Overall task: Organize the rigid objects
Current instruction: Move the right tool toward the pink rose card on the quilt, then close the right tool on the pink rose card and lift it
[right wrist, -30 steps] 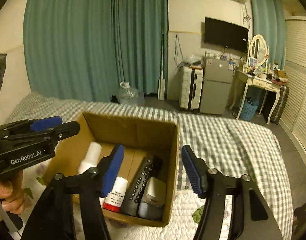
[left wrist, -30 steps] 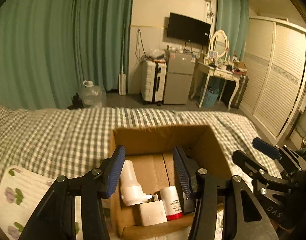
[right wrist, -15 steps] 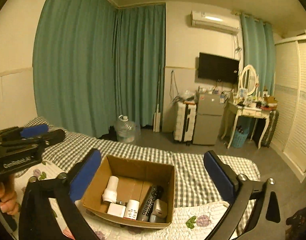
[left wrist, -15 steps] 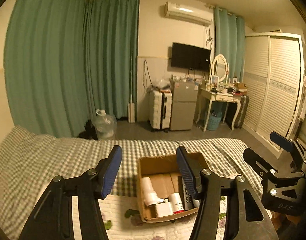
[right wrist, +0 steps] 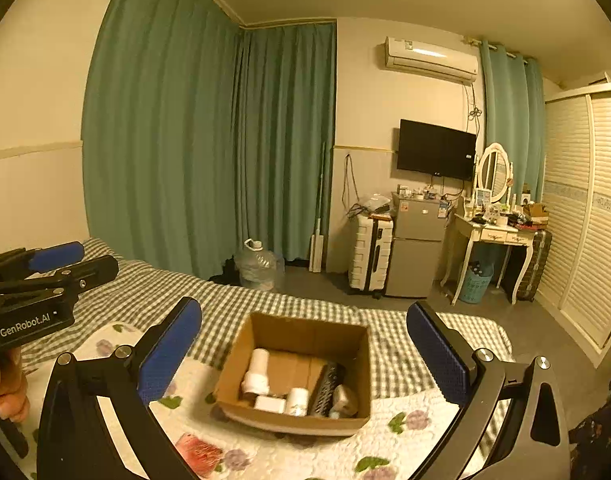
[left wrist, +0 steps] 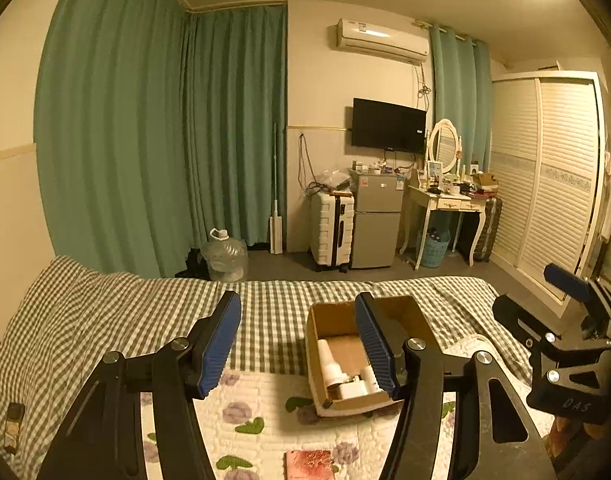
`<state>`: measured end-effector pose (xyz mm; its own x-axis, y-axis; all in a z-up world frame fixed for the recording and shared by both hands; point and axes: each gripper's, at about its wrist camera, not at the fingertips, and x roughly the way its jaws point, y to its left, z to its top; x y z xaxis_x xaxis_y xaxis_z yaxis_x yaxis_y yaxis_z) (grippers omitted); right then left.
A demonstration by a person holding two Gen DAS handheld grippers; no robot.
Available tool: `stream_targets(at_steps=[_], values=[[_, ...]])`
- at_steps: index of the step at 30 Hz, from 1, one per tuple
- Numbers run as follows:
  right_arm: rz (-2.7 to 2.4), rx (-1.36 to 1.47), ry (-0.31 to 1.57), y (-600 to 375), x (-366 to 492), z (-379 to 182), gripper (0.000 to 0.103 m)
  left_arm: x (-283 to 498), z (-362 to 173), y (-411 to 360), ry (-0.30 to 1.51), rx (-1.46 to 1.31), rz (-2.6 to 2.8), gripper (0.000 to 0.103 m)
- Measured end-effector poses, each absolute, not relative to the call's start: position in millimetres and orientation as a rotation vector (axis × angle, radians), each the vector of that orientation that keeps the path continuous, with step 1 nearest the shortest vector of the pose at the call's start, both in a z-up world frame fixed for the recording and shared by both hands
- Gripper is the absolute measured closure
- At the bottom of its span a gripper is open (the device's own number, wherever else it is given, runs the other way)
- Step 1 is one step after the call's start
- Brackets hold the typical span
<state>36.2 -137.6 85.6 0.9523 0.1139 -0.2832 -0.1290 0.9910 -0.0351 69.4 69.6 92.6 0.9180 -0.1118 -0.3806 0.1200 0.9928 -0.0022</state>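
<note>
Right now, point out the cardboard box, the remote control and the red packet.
cardboard box [right wrist: 301,332]: right wrist view, inner back wall.
remote control [right wrist: 326,390]: right wrist view, keypad middle.
red packet [right wrist: 197,453]: right wrist view, its face.

My box [right wrist: 261,344] sits low in the middle of the right wrist frame, on the bed [right wrist: 241,308]; in it the bottle [right wrist: 256,372] lies at left, a cup [right wrist: 297,400] and a small block [right wrist: 270,404] in front, the remote [right wrist: 326,388] right of them; a packet [right wrist: 197,454] lies on the quilt at lower left; behind the bed, at frame centre, stands a jug [right wrist: 257,266]; right of it the suitcase [right wrist: 369,256], then the fridge [right wrist: 419,248], then the desk [right wrist: 491,236]; the TV [right wrist: 435,150] hangs above the fridge.
</note>
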Motion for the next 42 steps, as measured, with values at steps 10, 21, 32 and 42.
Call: stream_targets(at_steps=[10, 21, 32, 42], values=[[0.131, -0.019, 0.340, -111.8, 32.9, 43.6, 0.000, 74.2, 53.5, 92.9, 0.461, 0.030, -0.111, 0.041], [0.133, 0.005, 0.483, -79.5, 52.6, -23.9, 0.000, 97.0, -19.2, 115.6, 0.571, 0.101, -0.060, 0.043], [0.182, -0.003, 0.734, -38.3, 86.8, -116.7, 0.000, 110.7, -79.1, 136.4, 0.715, 0.091, -0.060, 0.047], [0.233, 0.006, 0.897, -15.6, 112.0, -180.0, 0.000, 123.8, -139.6, 156.5, 0.910, 0.052, -0.078, 0.055]])
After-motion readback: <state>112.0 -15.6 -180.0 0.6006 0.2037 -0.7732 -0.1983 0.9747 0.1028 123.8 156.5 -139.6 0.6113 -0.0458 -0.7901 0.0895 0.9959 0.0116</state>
